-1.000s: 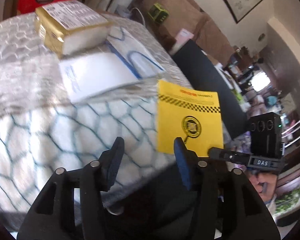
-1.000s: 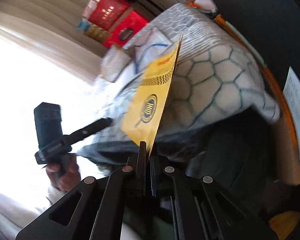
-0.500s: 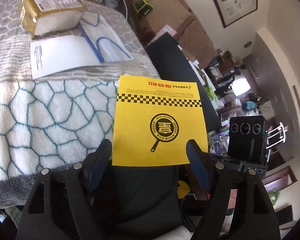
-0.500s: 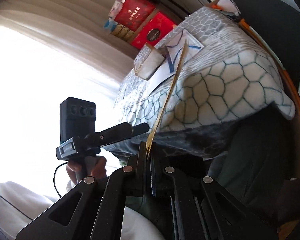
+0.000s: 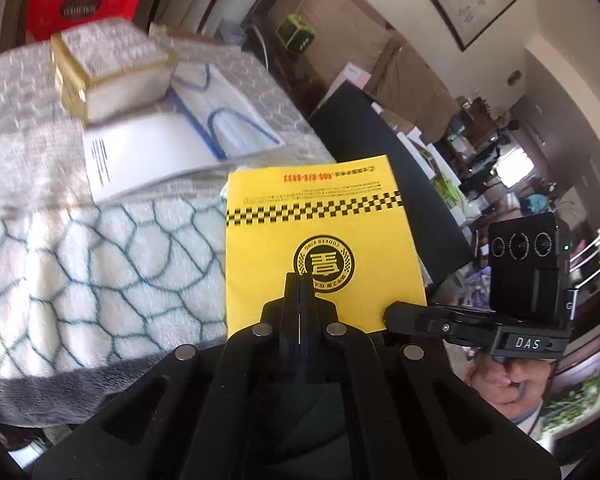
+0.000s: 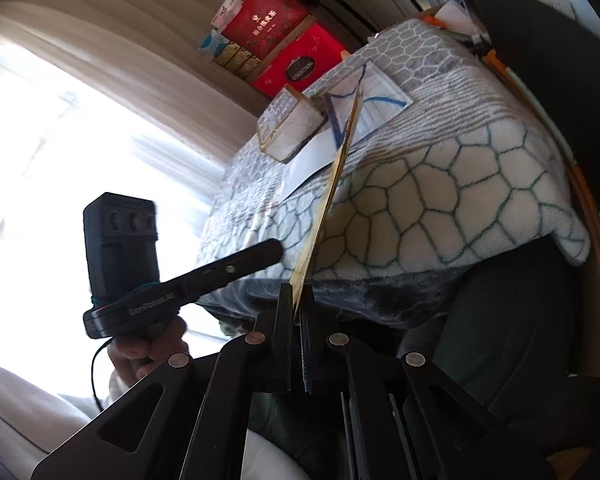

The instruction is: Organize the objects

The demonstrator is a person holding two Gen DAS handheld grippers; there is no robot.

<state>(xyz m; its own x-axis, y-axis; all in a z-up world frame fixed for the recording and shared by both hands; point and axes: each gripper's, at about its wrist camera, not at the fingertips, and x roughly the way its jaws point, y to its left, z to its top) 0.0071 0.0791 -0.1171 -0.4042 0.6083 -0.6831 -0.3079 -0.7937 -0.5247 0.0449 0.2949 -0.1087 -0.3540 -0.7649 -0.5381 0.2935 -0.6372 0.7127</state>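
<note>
A yellow booklet [image 5: 320,240] with a black checkered band and a round pan logo hangs upright at the near edge of the blanket-covered surface [image 5: 80,272]. My right gripper [image 6: 298,292] is shut on its lower corner. In the right wrist view the booklet [image 6: 328,200] shows edge-on. In the left wrist view the right gripper [image 5: 396,312] meets the booklet's bottom right corner. My left gripper [image 5: 300,280] is shut with nothing between its jaws, just in front of the booklet's face. Its tip [image 6: 276,246] sits left of the sheet.
On the blanket lie a gold-wrapped box [image 5: 112,68], a white printed sheet [image 5: 148,156] and a white packet with blue lines [image 5: 224,120]. Red boxes [image 6: 296,68] stand behind. A black panel [image 5: 380,160] and a cluttered room lie to the right.
My left jaws, wide open half a second ago, have closed completely. The right gripper turned the booklet from angled to edge-on in its own view, keeping its grip.
</note>
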